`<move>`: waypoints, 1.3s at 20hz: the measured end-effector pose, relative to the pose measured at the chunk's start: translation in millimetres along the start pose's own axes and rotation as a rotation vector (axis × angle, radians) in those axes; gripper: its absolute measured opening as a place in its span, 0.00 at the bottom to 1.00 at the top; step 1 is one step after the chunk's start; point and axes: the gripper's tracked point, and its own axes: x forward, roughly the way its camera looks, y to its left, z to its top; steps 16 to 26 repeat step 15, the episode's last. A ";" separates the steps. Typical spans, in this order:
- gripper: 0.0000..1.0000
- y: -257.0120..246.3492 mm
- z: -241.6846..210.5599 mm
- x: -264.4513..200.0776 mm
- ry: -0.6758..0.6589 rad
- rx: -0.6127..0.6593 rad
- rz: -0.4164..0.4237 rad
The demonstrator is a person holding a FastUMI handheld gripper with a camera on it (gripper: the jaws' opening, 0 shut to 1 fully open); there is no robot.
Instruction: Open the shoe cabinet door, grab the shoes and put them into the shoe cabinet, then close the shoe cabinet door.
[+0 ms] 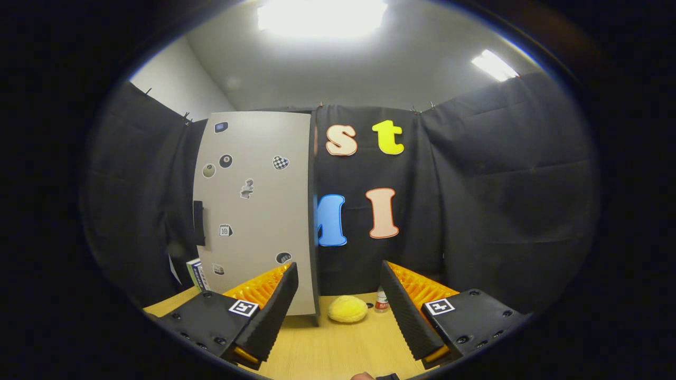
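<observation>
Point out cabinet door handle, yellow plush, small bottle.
Door handle [198, 222]: gripper view, mid-length of the dark bar.
Yellow plush [347, 309]: gripper view, centre of its top.
Small bottle [381, 301]: gripper view, its label.

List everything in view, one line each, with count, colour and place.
Shoe cabinet: one, pale grey, stickers on its shut door, dark handle, standing on the table ahead of the gripper.
Yellow plush item: one, on the table just beyond the fingers, beside the cabinet.
Small bottle: one, clear with red label, behind the plush item.
Box: one, white-blue-green, beside the cabinet.
Table: one, light wood.
Gripper: one, jaws open, holding nothing.
</observation>
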 end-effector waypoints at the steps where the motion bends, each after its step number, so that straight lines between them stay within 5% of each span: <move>1: 0.98 -5.9 -1.1 -2.7 -0.004 -0.003 -0.010; 26: 0.98 -8.0 3.9 43.7 -0.043 -0.011 -0.021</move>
